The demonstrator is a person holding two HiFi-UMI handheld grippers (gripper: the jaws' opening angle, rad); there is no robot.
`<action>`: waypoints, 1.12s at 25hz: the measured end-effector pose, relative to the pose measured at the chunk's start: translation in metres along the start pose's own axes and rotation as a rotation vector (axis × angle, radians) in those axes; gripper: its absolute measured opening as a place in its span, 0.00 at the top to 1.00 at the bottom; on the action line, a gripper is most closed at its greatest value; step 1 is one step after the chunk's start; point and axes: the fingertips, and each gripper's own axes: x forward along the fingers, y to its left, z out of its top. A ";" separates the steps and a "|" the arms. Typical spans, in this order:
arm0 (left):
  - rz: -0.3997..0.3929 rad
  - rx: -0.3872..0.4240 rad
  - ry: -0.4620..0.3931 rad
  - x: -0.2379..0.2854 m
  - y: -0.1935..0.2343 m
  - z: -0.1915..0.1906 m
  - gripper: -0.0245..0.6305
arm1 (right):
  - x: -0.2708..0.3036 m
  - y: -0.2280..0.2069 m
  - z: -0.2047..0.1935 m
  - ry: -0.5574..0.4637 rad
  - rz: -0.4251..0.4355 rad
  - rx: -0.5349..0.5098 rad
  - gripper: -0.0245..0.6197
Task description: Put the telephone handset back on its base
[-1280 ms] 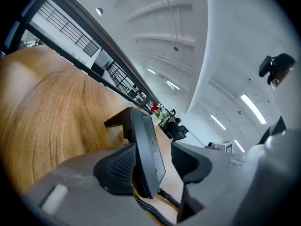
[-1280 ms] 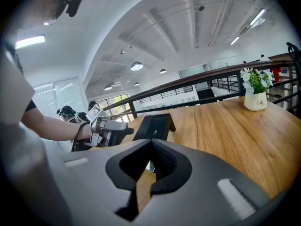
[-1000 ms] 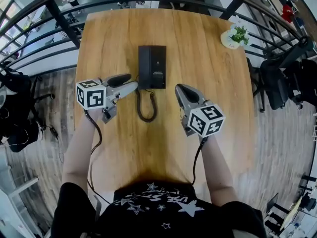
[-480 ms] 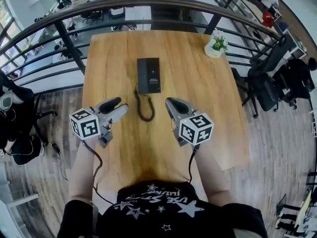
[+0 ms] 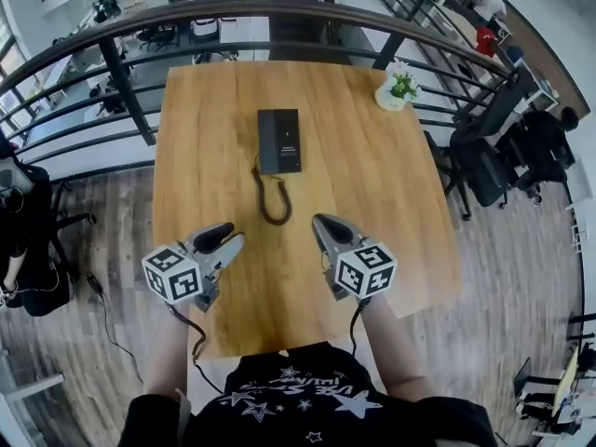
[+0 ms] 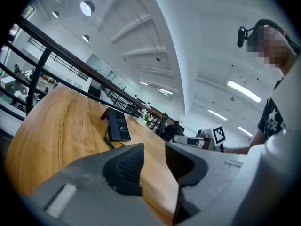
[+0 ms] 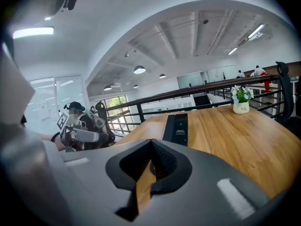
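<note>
The black telephone (image 5: 279, 141) lies flat on the wooden table (image 5: 382, 203), far of centre, with its dark cord (image 5: 270, 198) looping toward me. I cannot make out the handset apart from the base. My left gripper (image 5: 223, 237) hovers near the front edge, left of the cord. Its jaws are closing and hold nothing, with a gap still between them. In the left gripper view the gripper (image 6: 155, 157) points at the telephone (image 6: 116, 125). My right gripper (image 5: 326, 223) sits right of the cord, shut and empty. The right gripper (image 7: 151, 147) also faces the telephone (image 7: 176, 127).
A small potted plant (image 5: 398, 88) stands at the table's far right corner. A dark metal railing (image 5: 121, 73) curves behind the table. Office chairs (image 5: 484, 166) stand on the floor to the right. My arms and torso are at the near edge.
Both grippers have drawn back from the telephone toward the table's near edge. The telephone and cord have stayed in place.
</note>
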 end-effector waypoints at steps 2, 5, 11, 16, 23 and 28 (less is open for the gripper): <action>0.021 0.019 0.013 -0.009 -0.003 -0.020 0.79 | 0.000 0.013 -0.008 -0.008 0.014 0.000 0.96; 0.048 0.002 0.019 -0.016 -0.013 -0.045 0.87 | -0.001 0.022 -0.015 -0.007 0.028 -0.015 0.96; 0.129 -0.017 0.008 -0.043 -0.040 -0.072 0.94 | -0.018 0.052 -0.024 -0.020 0.098 -0.014 0.96; 0.150 0.003 0.010 -0.037 -0.068 -0.081 0.95 | -0.047 0.049 -0.036 -0.006 0.112 -0.018 0.96; 0.169 0.027 0.011 -0.032 -0.121 -0.101 0.95 | -0.106 0.043 -0.042 -0.058 0.127 -0.021 0.96; 0.180 0.054 0.017 -0.029 -0.170 -0.122 0.96 | -0.160 0.043 -0.059 -0.066 0.136 -0.024 0.96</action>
